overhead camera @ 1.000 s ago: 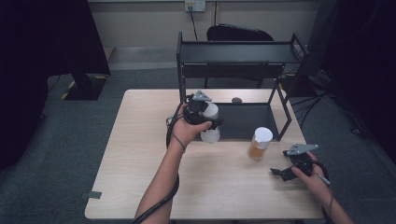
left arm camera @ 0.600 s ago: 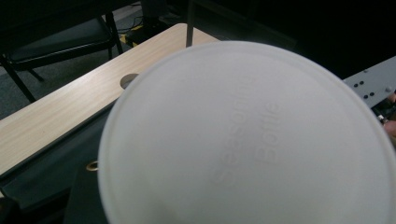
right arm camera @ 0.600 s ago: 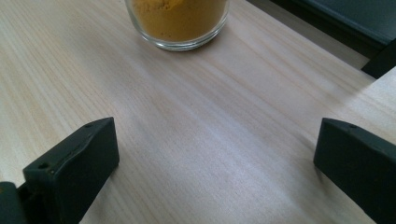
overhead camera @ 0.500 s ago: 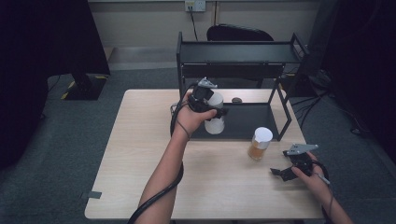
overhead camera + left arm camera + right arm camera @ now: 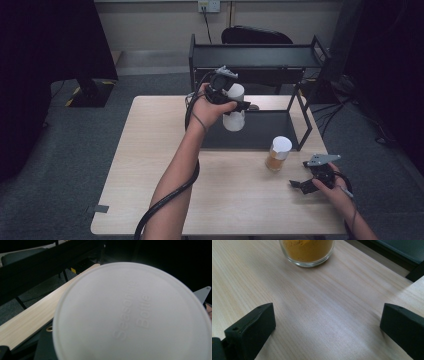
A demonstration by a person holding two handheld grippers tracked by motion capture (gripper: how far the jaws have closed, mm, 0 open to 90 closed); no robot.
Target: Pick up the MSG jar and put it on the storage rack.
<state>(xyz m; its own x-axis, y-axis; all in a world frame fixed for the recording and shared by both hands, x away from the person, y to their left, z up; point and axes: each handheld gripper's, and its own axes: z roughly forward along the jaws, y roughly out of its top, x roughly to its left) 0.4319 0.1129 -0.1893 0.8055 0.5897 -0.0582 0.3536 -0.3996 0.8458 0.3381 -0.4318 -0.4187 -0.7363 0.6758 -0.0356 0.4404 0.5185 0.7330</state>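
Left tool (image 5: 235, 106) grips a white round-lidded seasoning bottle (image 5: 234, 114) aloft before the black metal shelf rack (image 5: 260, 55), where it could clip the frame, while the right tool (image 5: 311, 182) rests open on the table (image 5: 150, 165).

We can't see the left gripper's (image 5: 235, 105) jaws in its own view: the white bottle's lid (image 5: 132, 315) blocks them, cut off at the bottom and right picture edges, its embossed lettering blurred. In the right gripper view the glass jar (image 5: 307, 252) is cropped at the top edge, lid unseen. From above, the bottle's (image 5: 233, 112) contents can't be told, nor the small dark thing (image 5: 254, 107) beside it.
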